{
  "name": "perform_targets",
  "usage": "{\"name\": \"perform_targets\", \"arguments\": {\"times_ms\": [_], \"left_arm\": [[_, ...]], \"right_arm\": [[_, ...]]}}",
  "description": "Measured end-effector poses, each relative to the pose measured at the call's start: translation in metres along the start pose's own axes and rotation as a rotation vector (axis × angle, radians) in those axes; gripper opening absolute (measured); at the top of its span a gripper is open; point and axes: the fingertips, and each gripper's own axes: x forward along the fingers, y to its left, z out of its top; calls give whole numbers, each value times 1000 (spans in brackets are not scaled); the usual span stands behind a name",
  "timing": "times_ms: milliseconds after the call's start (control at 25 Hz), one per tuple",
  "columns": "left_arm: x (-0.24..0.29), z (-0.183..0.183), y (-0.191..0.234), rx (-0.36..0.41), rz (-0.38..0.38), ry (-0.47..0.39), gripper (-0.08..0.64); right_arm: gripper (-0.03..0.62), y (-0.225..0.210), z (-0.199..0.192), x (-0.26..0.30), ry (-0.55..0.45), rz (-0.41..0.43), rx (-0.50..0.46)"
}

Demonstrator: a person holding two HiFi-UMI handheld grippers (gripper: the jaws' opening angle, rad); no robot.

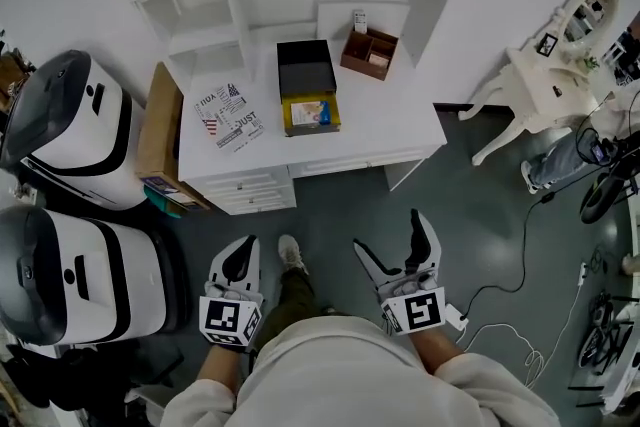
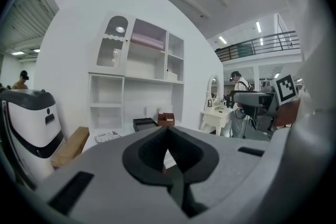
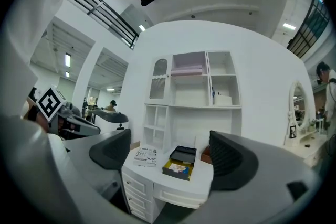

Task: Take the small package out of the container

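Left gripper (image 2: pixel 168 132) jaws together, empty; right gripper (image 3: pixel 168 152) wide apart. Head view shows the small package (image 1: pixel 310 112) in the container (image 1: pixel 312 129) — left gripper view doesn't.

Package (image 1: pixel 309 112) in container (image 1: pixel 312 129): print too small to read. Brown box (image 1: pixel 369 52): contents unclear. Lower machine (image 1: pixel 90 285) cut by left edge.

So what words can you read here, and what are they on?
"JUST": on the white sheet printed with black words on the white desk; its other words are too small to read.
Small blue-and-orange package in the yellow-lined black box: print too blurred to read.
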Motion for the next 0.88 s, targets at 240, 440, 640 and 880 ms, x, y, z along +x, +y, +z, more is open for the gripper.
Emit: {"name": "perform_targets", "arguments": {"times_ms": [240, 440, 640, 880], "left_arm": [[73, 15, 50, -26, -22, 5, 8], [122, 25, 88, -41, -49, 7, 8], [154, 29, 124, -53, -48, 17, 8], [173, 32, 154, -80, -5, 57, 8]], "right_arm": [[446, -30, 0, 84, 22, -17, -25], [446, -45, -4, 151, 54, -20, -51], [446, -54, -11, 214, 73, -6, -86], [446, -63, -15, 263, 104, 27, -85]]}}
